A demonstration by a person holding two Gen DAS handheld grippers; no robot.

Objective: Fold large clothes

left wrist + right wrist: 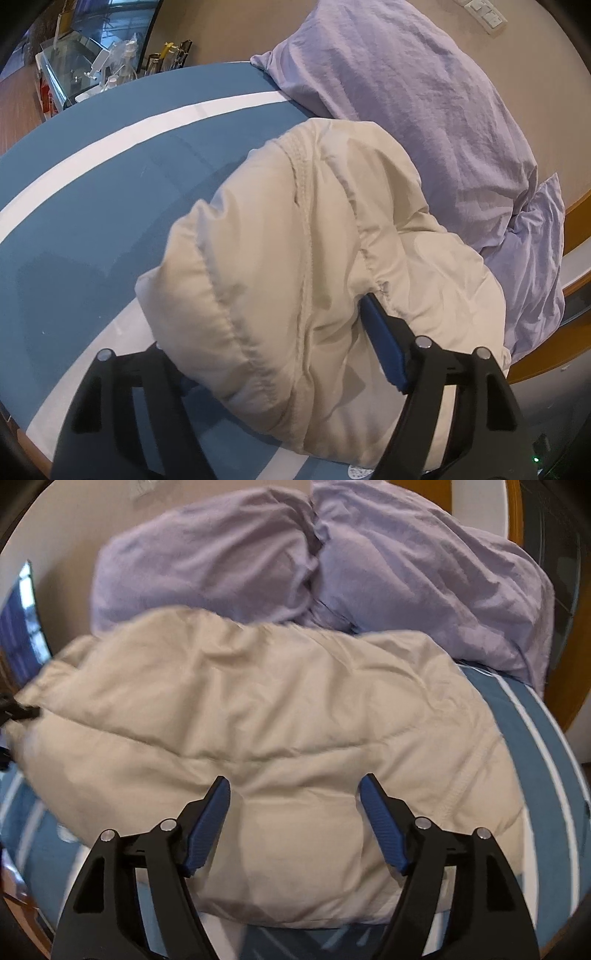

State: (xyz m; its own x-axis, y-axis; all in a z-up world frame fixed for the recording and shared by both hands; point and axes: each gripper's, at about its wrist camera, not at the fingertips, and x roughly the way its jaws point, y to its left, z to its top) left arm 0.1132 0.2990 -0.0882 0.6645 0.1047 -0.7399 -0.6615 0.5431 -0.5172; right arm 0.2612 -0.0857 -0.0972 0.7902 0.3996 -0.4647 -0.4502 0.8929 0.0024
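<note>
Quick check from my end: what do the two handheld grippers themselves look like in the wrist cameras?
Both match: the left gripper and right gripper have black plastic finger arms with triangular cut-outs, round silver pivot pins, and ribbed blue pads. No cables, markings or sleeves show.

Cream jacket [258, 720]; lilac pillows [424, 572]; blue, white-striped sheet [92, 192].

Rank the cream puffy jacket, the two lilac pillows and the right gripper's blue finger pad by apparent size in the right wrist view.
1. Cream puffy jacket, nearer the camera.
2. Two lilac pillows: alike, so unranked.
3. Blue finger pad, smallest despite being closest.
</note>
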